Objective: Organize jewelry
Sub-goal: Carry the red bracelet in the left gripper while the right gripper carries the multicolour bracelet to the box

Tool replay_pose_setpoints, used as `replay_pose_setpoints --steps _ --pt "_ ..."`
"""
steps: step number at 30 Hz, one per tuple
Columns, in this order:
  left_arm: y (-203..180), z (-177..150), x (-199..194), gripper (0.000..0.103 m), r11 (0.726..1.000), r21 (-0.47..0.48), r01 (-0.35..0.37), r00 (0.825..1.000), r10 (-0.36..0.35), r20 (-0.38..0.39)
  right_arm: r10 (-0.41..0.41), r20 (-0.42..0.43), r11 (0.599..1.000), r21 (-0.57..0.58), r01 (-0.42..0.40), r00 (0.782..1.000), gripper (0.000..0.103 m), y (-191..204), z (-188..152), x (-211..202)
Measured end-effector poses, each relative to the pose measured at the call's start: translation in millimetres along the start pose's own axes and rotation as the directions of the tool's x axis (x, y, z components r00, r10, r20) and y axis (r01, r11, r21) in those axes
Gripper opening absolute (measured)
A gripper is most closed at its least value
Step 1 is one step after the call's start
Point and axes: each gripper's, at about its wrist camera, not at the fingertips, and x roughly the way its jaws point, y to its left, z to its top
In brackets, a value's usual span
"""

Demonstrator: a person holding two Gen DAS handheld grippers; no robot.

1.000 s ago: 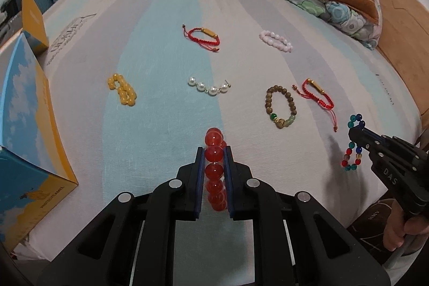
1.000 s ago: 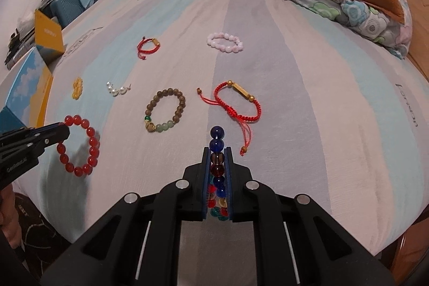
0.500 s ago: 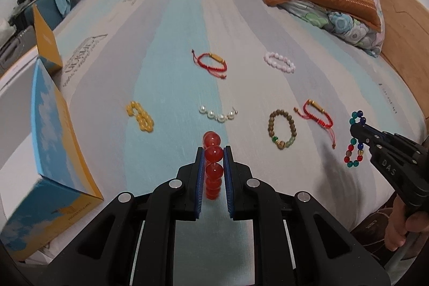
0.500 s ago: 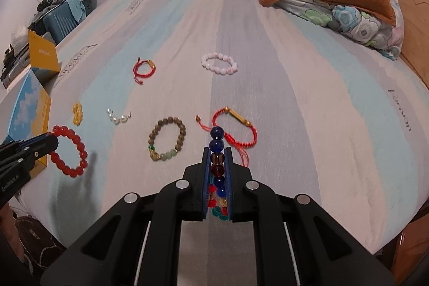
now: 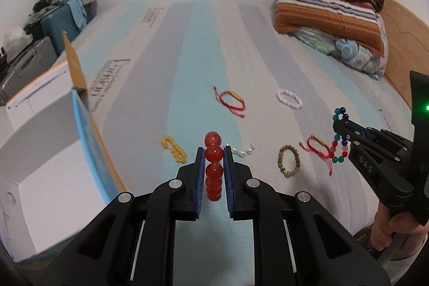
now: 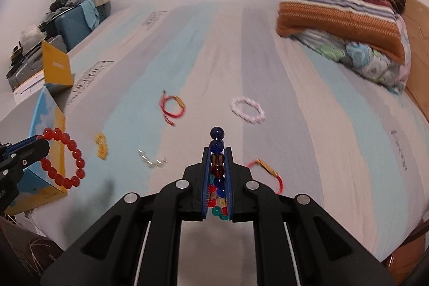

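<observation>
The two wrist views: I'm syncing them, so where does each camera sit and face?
Left wrist: behind the left gripper, angled down across the bed; jaws shut on the red bead bracelet; right hand visible.
Right wrist: behind the right gripper, facing likewise; jaws shut on the multicolour bead bracelet.
Shared: white bracelet, each other's gripper.

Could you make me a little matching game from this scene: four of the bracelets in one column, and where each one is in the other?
1. red bead bracelet
2. multicoloured bead bracelet
3. pink bead bracelet
4. brown bead bracelet

A. lying farthest up the bed, nearest the pillows
B. clamped in the right gripper
C. lying beside a red cord bracelet
D. clamped in the left gripper

Pairs: 1-D, 2-B, 3-A, 4-C
</observation>
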Motion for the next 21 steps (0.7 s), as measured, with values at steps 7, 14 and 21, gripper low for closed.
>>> replay_pose_setpoints --steps 7,14,21 --pt "36 12 -30 0.013 0.998 -0.046 -0.030 0.998 0.033 0.044 0.023 0.044 0.998 -0.052 -0.021 0.999 0.009 47 29 -14" --pt "84 10 -55 0.013 0.990 -0.109 -0.084 0.994 0.090 0.056 0.067 0.059 0.993 -0.105 -0.060 0.996 0.009 101 47 -22" --pt "135 -1 -85 0.013 0.973 -0.176 -0.151 0.983 0.166 0.072 0.129 0.082 0.979 -0.169 -0.114 0.988 0.009 163 58 -36"
